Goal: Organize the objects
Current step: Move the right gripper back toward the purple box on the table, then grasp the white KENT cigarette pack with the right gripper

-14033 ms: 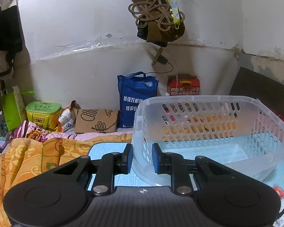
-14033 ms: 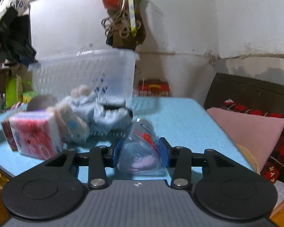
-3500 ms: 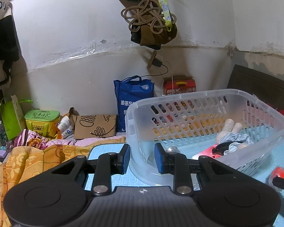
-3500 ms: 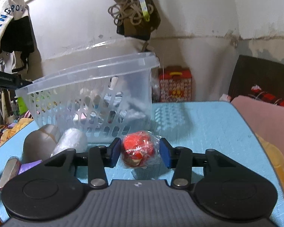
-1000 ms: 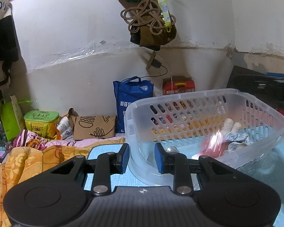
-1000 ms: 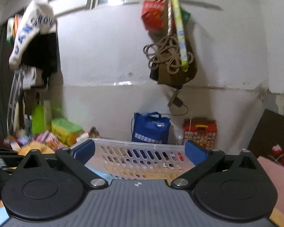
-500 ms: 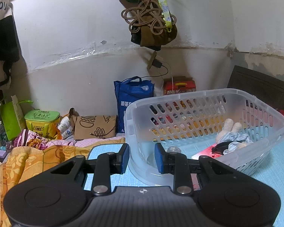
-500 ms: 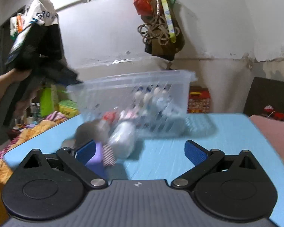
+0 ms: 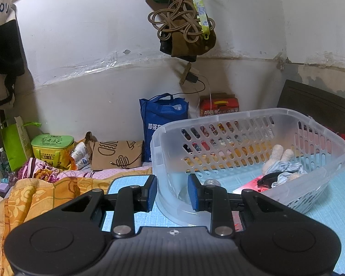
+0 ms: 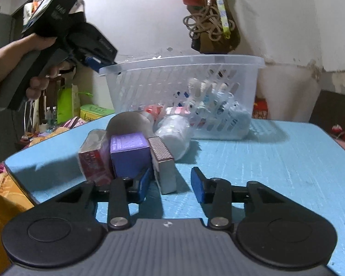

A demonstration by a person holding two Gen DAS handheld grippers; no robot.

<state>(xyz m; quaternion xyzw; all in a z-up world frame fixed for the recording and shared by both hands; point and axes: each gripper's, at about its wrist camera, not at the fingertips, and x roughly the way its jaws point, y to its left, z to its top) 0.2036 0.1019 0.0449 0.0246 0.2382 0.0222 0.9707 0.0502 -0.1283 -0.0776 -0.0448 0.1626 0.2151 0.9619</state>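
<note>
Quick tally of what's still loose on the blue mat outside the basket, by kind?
Boxes: 3 (red wrapped box, purple box, matchbox-style box)
White plastic-wrapped roll: 1
Brown rounded object: 1
Total: 5

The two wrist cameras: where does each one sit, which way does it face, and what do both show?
Left wrist: sits behind the left gripper, facing the wall; its pads straddle the basket corner.
Right wrist: sits behind the right gripper, low over the blue mat, facing the matchbox and purple box; the person's left hand shows.
Shared: the basket, the hanging bundle.
</note>
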